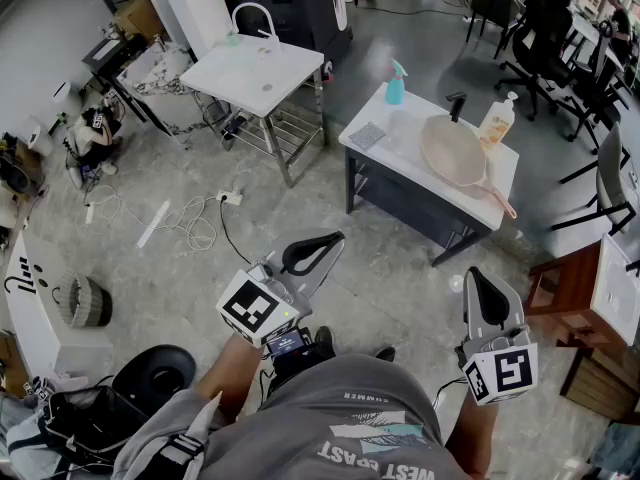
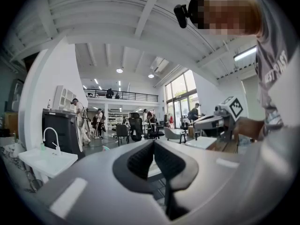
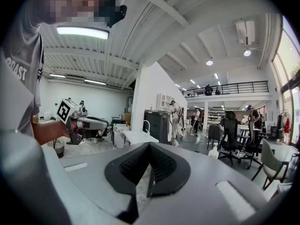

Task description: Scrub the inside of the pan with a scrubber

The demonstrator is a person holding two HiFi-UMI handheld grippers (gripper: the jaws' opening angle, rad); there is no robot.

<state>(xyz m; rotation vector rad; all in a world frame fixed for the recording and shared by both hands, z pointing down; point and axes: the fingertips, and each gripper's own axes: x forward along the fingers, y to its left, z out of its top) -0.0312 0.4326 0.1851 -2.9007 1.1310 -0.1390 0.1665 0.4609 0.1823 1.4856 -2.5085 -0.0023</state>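
A cream pan (image 1: pixel 455 153) with a pinkish handle lies on a small white table (image 1: pixel 408 136) across the floor, at the upper right of the head view. A grey square scrubber (image 1: pixel 367 135) rests at that table's left end. Both grippers are held near my body, well short of the table. My left gripper (image 1: pixel 337 236) (image 2: pixel 153 142) points level, its black pads meeting at the tips with nothing between them. My right gripper (image 1: pixel 474 273) (image 3: pixel 149 145) is shut and empty too. Each gripper view shows the other gripper off to the side.
A blue spray bottle (image 1: pixel 396 83) and a soap bottle (image 1: pixel 497 120) stand by the pan. A white sink table (image 1: pixel 255 73) is at the back left. Cables (image 1: pixel 190 223) lie on the floor. Office chairs (image 1: pixel 540 28) and a wooden table (image 1: pixel 580 288) are on the right.
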